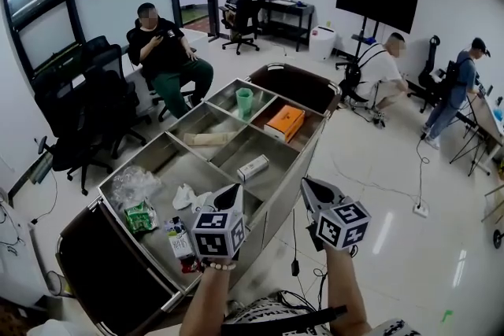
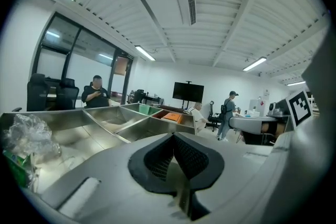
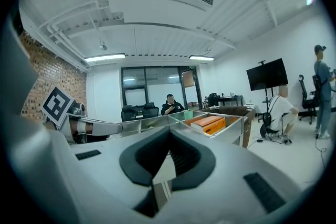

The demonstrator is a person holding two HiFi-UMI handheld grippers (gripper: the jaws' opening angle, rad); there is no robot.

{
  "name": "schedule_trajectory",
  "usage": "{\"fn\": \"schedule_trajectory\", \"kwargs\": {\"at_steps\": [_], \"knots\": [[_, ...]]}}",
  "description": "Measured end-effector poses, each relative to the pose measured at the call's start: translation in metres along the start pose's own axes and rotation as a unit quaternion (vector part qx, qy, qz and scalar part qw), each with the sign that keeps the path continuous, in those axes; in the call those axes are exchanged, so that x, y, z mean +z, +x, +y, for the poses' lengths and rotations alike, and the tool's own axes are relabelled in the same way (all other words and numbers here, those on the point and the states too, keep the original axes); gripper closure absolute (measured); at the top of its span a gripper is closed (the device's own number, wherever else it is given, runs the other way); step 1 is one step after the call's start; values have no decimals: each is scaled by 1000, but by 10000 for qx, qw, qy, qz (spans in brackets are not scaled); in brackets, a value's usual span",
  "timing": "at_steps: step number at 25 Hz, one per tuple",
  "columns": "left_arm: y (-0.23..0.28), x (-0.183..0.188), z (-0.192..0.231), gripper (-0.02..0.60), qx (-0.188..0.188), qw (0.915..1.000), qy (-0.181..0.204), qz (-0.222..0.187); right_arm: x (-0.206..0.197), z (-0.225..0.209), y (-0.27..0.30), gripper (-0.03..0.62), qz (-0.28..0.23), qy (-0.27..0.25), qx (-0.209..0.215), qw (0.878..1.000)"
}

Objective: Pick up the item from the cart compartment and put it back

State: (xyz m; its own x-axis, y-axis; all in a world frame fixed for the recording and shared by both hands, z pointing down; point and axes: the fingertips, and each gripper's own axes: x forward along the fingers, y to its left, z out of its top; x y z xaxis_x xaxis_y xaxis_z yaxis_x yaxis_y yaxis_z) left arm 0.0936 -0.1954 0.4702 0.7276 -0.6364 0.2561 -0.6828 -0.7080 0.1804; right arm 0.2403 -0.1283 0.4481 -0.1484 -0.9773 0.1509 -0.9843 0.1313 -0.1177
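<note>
Steel cart (image 1: 287,177) has its stuff sitting in the compartments, white box (image 1: 253,167) mid-frame included. Left gripper (image 1: 231,193) and right gripper (image 1: 309,185) hover bottom centre, fingers closed on nothing. Go in like that and they'll just shove things around, not grab.

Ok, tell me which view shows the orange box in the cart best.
The head view: it looks down on the orange box, showing its whole top and its compartment in the cart. The right gripper view shows the box side-on over the cart's wall. The left gripper view shows only a small, distant orange sliver.
</note>
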Motion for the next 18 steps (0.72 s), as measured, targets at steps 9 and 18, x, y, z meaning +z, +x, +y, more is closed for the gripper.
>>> {"fn": "schedule_trajectory", "kwargs": {"at_steps": [9, 18], "knots": [[-9, -9, -2, 577, 31, 10000, 11, 46, -13, 8, -2, 585, 129, -34, 0, 9999], [-11, -11, 0, 577, 66, 10000, -12, 42, -13, 11, -3, 585, 147, -156, -18, 9998]]}}
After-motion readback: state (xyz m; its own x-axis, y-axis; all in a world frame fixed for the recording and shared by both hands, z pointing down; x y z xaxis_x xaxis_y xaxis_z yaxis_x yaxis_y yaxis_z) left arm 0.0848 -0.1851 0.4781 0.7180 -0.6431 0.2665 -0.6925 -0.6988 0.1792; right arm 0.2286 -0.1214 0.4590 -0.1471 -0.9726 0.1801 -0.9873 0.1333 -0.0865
